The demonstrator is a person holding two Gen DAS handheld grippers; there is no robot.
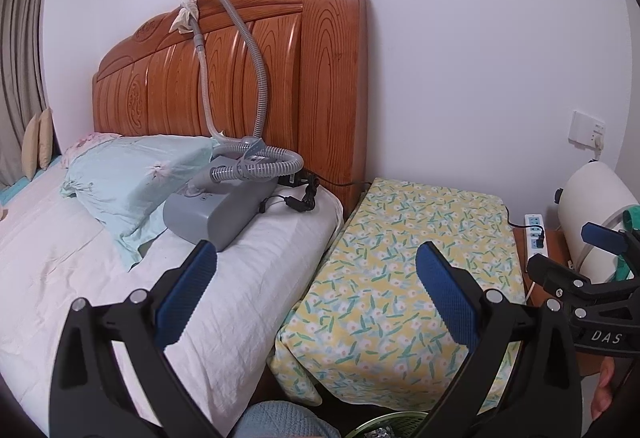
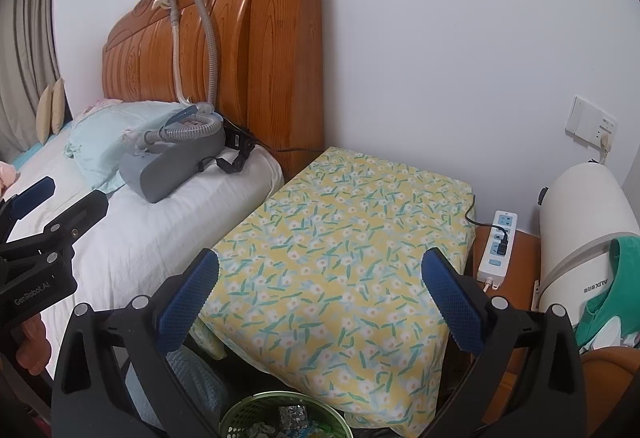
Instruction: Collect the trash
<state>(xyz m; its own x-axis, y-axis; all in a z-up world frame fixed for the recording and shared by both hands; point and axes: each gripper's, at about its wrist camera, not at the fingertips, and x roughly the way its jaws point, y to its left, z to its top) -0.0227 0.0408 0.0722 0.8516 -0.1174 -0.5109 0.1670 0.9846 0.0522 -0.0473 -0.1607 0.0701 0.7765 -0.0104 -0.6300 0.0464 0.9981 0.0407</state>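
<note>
A green mesh trash basket (image 2: 256, 404) sits low at the bottom edge, with crumpled foil-like trash (image 2: 294, 416) inside; its rim also shows in the left wrist view (image 1: 394, 423). My left gripper (image 1: 316, 274) is open and empty, held above the gap between the bed and a side table. My right gripper (image 2: 320, 284) is open and empty, above the side table's yellow floral cloth (image 2: 340, 238). Each gripper shows at the edge of the other's view: the right one (image 1: 576, 250), the left one (image 2: 60, 194).
A bed with white sheet (image 1: 100, 278), blue pillow (image 1: 132, 178) and a grey breathing machine (image 1: 220, 206) with hose stands on the left before a wooden headboard (image 1: 240, 78). A power strip (image 2: 498, 246) and a white appliance (image 2: 580, 238) stand on the right.
</note>
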